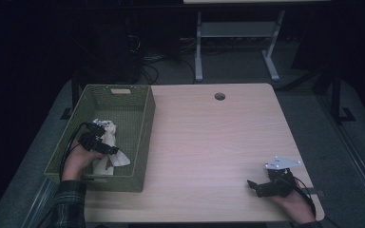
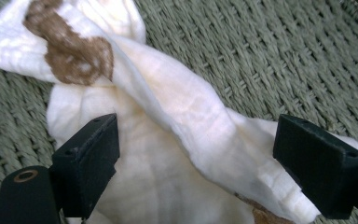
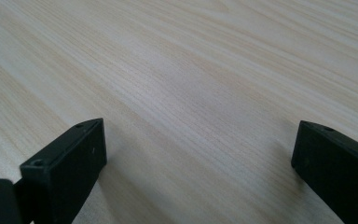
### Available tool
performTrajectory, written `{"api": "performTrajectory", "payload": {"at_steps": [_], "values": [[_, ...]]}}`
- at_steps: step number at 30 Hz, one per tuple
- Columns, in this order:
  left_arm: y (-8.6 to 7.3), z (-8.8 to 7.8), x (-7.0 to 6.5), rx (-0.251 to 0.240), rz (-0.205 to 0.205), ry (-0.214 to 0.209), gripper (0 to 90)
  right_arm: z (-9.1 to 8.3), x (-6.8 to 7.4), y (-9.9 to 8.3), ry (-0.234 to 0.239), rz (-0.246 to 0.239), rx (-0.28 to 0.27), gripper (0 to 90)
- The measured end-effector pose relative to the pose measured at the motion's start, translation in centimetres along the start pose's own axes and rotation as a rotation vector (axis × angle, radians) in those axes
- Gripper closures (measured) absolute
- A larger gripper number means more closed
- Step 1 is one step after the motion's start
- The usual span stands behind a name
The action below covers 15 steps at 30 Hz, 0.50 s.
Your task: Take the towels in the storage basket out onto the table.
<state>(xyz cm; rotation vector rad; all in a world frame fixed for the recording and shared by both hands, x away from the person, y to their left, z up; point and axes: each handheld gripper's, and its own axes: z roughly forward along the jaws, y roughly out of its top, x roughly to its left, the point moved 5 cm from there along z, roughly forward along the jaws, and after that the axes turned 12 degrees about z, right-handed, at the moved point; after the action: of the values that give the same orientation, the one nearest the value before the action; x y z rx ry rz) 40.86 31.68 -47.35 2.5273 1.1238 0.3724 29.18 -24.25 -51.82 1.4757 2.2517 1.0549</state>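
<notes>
The left gripper hung with jaws spread over the white cloth in the green wicker basket. At 4 o'clock on the wooden table, the right gripper rested with its jaws apart, holding nothing.

The cloth inside the basket was creamy white with brown blotches. The basket itself was a woven olive green. Beside the basket, the table showed pale wood grain. Both grippers, left and right, had matte black jaws.
</notes>
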Motion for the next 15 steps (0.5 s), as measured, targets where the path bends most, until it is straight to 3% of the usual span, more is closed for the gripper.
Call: {"api": "performTrajectory", "payload": {"at_steps": [8,12,15], "values": [[-0.27,0.59,-0.3,0.055,0.027,0.01,15.8,-0.01,0.01,0.0,0.0,0.001,0.001,2.7],[-0.4,0.49,-0.26,0.081,0.032,0.016,28.6,0.0,0.0,0.0,0.0,0.0,0.0,2.7],[-0.4,0.28,-0.32,0.083,0.03,0.022,46.7,0.0,0.01,0.0,0.0,0.001,0.0,2.7]]}}
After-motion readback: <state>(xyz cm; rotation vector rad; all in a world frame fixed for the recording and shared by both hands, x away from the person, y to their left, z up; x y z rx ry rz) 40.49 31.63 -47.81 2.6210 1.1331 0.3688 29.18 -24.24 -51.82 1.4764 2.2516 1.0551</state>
